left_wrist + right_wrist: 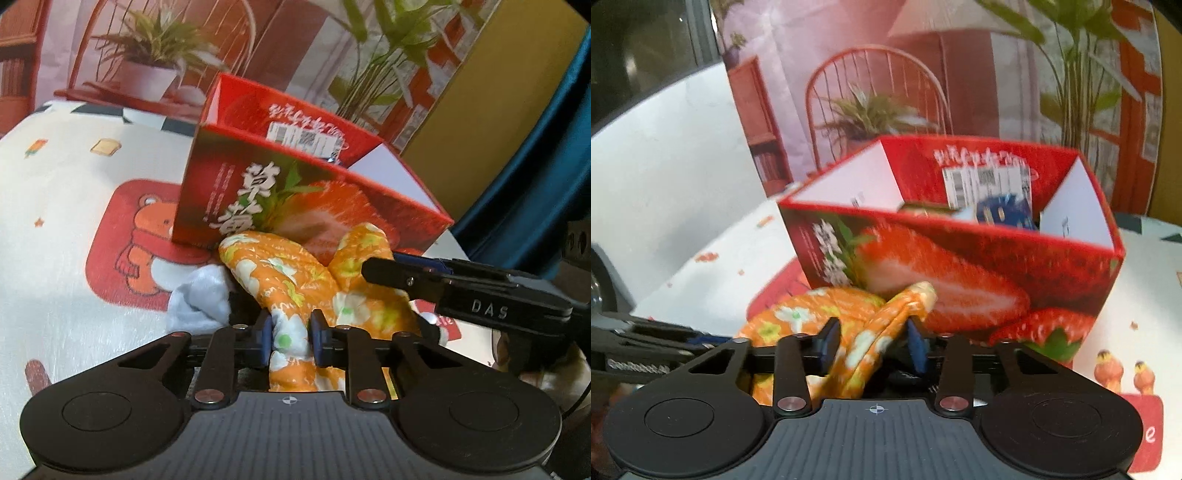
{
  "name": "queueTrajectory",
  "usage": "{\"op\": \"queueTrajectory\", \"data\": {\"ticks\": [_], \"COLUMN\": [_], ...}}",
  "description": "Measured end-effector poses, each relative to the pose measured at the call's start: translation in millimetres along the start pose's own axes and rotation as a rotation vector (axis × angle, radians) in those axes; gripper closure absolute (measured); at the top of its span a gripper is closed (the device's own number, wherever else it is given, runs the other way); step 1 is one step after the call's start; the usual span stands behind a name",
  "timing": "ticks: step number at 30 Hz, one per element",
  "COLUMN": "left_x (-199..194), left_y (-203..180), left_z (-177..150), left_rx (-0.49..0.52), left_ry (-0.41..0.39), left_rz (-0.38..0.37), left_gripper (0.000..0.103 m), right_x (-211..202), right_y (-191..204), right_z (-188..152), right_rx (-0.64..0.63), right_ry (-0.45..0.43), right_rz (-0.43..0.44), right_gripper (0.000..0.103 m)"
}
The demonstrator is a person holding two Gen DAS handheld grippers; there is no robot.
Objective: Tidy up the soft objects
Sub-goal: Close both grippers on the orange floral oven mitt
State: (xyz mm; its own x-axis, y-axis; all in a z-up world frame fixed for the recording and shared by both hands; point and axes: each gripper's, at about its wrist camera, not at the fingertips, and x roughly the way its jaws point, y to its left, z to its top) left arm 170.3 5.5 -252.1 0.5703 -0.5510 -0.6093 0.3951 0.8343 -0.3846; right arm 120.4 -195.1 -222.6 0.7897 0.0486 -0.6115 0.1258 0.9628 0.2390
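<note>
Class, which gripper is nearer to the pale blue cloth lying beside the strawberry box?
Left. The left gripper, shut on the orange floral cloth, sits right beside the pale blue cloth. The right gripper grips the floral cloth's other side, farther away.

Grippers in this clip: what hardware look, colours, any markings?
Both are matte black linkage grippers: two round discs on a ribbed grey base with a crosshair mark, silver pivot rivets, dark blue finger pads. The left gripper and right gripper look identical. From the left wrist view, the right one's side shows white "DAS" lettering. No cables or sleeves clearly visible.
</note>
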Motion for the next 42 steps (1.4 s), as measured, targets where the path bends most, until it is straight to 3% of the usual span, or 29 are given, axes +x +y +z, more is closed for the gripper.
{"op": "queueTrajectory", "data": {"ticks": [5, 15, 29, 34, 42], "left_x": [-0.7, 6.9, 7.1, 0.4, -13.4], "left_y": [-4.2, -3.1, -4.8, -6.5, -15.4], "left_z": [0.5, -5.8, -7.4, -3.1, 6.7], "left_rx": [0.025, 0.024, 0.026, 0.039, 0.073], "left_ry": [0.004, 0.052, 0.046, 0.014, -0.049], "left_rz": [0.003, 0.029, 0.019, -0.002, -0.014], "left_gripper": [0.082, 0.082, 0.082, 0.088, 0.089], "right_x": [-7.5, -7.8, -1.9, -4.8, -20.6], "right_y": [3.5, 2.3, -1.8, 0.4, 3.7], "right_z": [5.2, -10.5, -17.8, -14.9, 3.3], "right_rx": [-0.012, 0.071, 0.125, 0.105, 0.063], "right_ry": [-0.01, 0.029, 0.084, 0.06, -0.026], "right_rz": [0.025, 0.05, 0.024, 0.022, 0.032], "right_gripper": [0.083, 0.083, 0.082, 0.087, 0.089]}}
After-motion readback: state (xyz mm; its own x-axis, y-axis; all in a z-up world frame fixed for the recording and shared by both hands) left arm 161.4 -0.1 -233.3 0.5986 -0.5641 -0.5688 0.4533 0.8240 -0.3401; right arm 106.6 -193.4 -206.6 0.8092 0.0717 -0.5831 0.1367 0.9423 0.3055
